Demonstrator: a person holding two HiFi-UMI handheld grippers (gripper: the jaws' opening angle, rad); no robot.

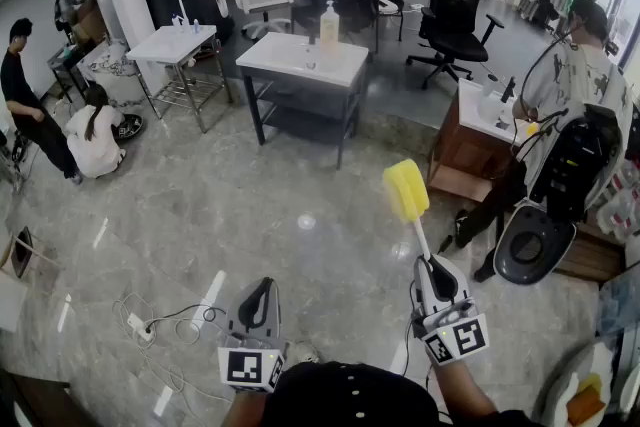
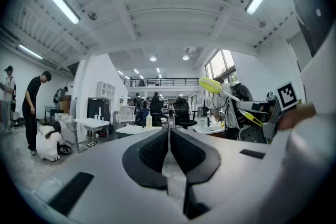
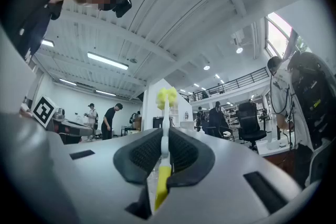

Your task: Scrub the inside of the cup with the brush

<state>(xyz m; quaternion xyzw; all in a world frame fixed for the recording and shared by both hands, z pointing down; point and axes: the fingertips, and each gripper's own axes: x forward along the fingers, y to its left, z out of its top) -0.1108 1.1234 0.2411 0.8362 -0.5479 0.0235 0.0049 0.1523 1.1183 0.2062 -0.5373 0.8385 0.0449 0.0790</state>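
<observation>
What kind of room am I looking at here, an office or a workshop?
Probably an open-plan lab or workshop hall rather than an ordinary office. A white rectangular table with dark legs stands on bare polished floor, a black swivel office chair sits behind it, and a railed upper gallery overlooks the room.

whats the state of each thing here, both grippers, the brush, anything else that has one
left gripper, shut, nothing between its jaws
right gripper, shut on the brush handle
brush, held in the air, yellow head up and away from the person, touching nothing
bottle, upright on the table
</observation>
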